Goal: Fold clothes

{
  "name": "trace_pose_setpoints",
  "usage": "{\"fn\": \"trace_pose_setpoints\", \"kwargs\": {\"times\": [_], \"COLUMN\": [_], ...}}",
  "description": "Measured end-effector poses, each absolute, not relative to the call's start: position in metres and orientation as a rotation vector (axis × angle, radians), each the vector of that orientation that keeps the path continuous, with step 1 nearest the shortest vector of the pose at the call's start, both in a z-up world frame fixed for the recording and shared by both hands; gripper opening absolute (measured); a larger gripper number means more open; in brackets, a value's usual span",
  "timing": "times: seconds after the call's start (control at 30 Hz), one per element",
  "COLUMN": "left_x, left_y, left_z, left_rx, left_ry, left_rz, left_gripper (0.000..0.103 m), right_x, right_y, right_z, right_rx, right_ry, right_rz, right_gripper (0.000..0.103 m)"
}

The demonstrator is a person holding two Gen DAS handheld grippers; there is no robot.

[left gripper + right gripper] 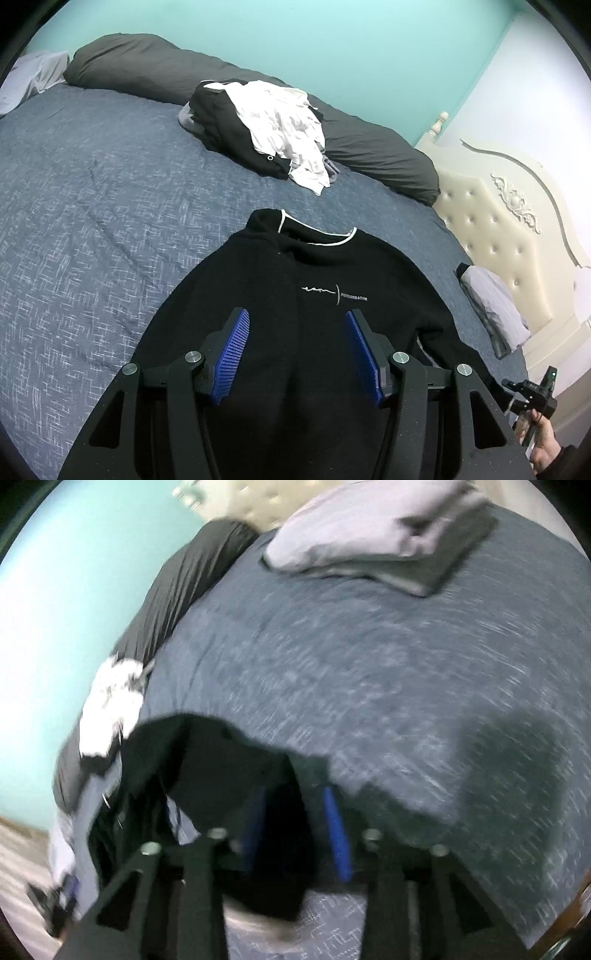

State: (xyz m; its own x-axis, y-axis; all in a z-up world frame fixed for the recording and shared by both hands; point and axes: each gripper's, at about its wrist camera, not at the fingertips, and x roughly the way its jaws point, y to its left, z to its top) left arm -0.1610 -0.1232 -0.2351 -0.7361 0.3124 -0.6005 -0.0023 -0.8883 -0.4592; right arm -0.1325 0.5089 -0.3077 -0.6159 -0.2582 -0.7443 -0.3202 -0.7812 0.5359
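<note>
our left gripper (pixel 295 354) hangs open over the soft, limp black sweater (pixel 314 288); right gripper (pixel 295 834) pinches its hem, we judge.

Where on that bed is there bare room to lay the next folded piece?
The widest bare stretch of blue bedspread lies left of the black sweatshirt, running up to the grey bolster. A narrower strip separates the sweatshirt's collar from the unfolded clothes pile. It is crowded on the right, where folded clothes sit by the headboard.
</note>
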Motion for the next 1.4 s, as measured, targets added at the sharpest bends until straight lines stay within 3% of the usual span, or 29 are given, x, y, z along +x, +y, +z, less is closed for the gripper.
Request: {"fn": "trace_pose_setpoints", "kwargs": {"times": [0.1,0.13,0.2,0.4,0.47,0.53,0.63,1.07,1.33,1.4], "left_x": [-0.161,-0.161,-0.160,-0.159,-0.159,-0.160,-0.161,-0.167,-0.172,-0.171], "left_y": [-0.123,-0.123,-0.122,-0.122,-0.123,-0.122,-0.120,-0.114,-0.111,-0.111], "left_z": [-0.235,-0.235,-0.235,-0.236,-0.236,-0.236,-0.236,-0.239,-0.237,-0.234], "left_rx": [-1.047,-1.046,-1.047,-1.049,-1.049,-1.050,-1.049,-1.062,-1.070,-1.068], "left_ry": [-0.660,-0.662,-0.658,-0.655,-0.659,-0.661,-0.663,-0.657,-0.626,-0.616], "left_rz": [2.698,2.698,2.695,2.695,2.697,2.695,2.690,2.682,2.691,2.695], "left_gripper": [0.059,0.059,0.059,0.059,0.059,0.059,0.059,0.059,0.059,0.059], "right_x": [-0.125,-0.124,-0.124,-0.124,-0.124,-0.123,-0.122,-0.196,-0.227,-0.225], "right_y": [0.515,0.513,0.513,0.522,0.523,0.524,0.527,0.586,0.595,0.593], "right_z": [-0.304,-0.303,-0.305,-0.323,-0.329,-0.335,-0.339,-0.253,-0.283,-0.289], "right_rx": [-1.321,-1.324,-1.349,-1.416,-1.442,-1.466,-1.471,-1.295,-1.389,-1.384], "right_ry": [1.075,1.069,1.040,0.934,0.897,0.861,0.884,0.656,0.474,0.438], "right_rz": [2.582,2.587,2.573,2.504,2.506,2.509,2.516,2.622,2.514,2.487], "right_gripper": [0.042,0.050,0.056,0.056,0.050,0.021,0.006,0.003,0.004,0.013]}}
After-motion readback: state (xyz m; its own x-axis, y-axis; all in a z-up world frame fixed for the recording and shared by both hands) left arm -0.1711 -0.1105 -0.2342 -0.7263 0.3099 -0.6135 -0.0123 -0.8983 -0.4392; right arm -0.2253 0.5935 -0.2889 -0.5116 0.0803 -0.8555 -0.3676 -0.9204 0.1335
